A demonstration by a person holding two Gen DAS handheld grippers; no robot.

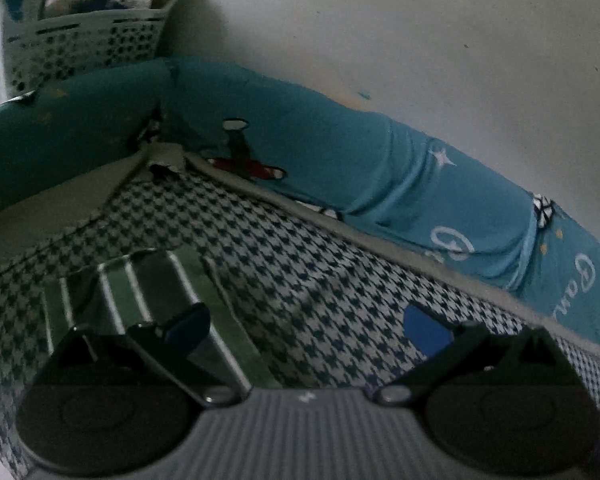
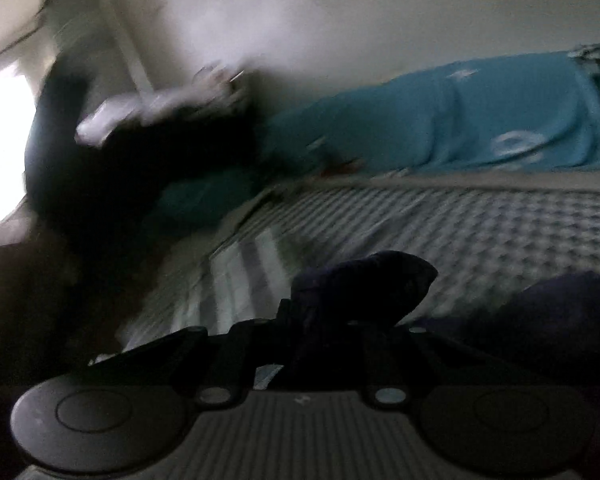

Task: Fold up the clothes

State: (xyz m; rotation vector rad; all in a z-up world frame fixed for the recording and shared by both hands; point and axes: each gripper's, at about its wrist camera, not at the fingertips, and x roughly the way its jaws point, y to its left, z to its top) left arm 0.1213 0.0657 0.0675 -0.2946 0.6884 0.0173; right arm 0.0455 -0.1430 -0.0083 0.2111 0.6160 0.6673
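- Currently, left gripper [image 1: 306,326]: jaws apart, empty, above the green, white-striped folded garment [image 1: 140,296] on the houndstooth-patterned bed cover [image 1: 300,240].
- Right gripper [image 2: 320,332]: jaws clamped on dark navy cloth [image 2: 360,284], bunched and lifted off the bed.
- Judgement: pick-up step; next, spread it flat beside the striped piece.

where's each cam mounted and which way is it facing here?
Left wrist: on the left gripper, looking along its open fingers and down across the houndstooth sheet to the teal bolster, wall and basket.
Right wrist: on the right gripper, blurred, facing the same bed; its fingers are shut on a dark garment.
Shared: houndstooth sheet, teal bolster, striped cloth, white wall.
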